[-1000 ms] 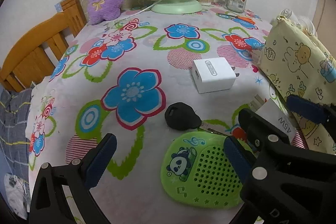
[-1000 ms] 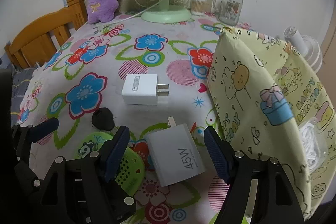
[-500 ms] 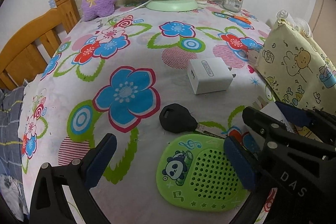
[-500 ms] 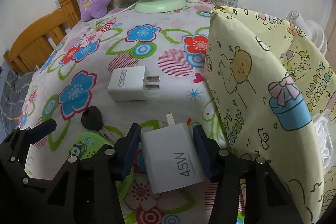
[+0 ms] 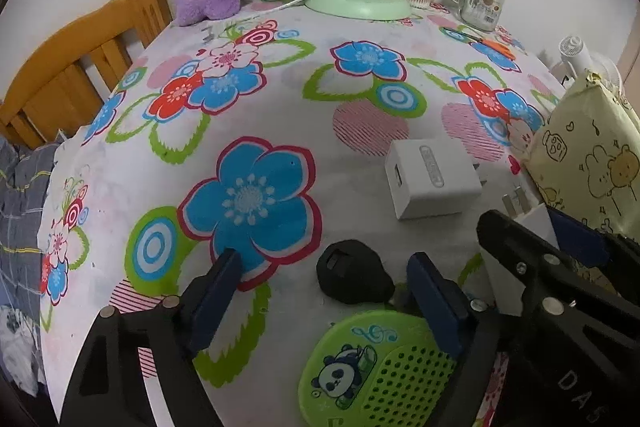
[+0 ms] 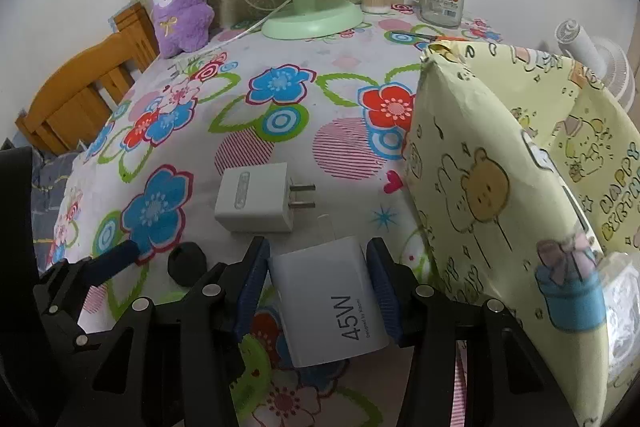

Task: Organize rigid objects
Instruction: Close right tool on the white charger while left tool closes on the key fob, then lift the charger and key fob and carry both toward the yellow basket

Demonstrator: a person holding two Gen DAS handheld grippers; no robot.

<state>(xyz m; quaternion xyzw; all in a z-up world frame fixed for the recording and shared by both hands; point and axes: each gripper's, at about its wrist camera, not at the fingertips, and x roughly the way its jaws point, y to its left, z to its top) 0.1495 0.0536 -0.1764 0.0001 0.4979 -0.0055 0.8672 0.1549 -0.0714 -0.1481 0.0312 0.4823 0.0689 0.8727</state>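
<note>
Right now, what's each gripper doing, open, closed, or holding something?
Left gripper: open, holding nothing.
Right gripper: shut on the 45W charger.

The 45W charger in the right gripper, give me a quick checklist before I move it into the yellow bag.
1. Right gripper shut on the 45W charger: ok.
2. Both pads flat on its sides: ok.
3. Charger lifted off the tablecloth: cannot tell.
4. Yellow bag mouth open: ok.
5. Small white charger apart from the held one: ok.
6. Left gripper open, holding nothing: ok.
</note>
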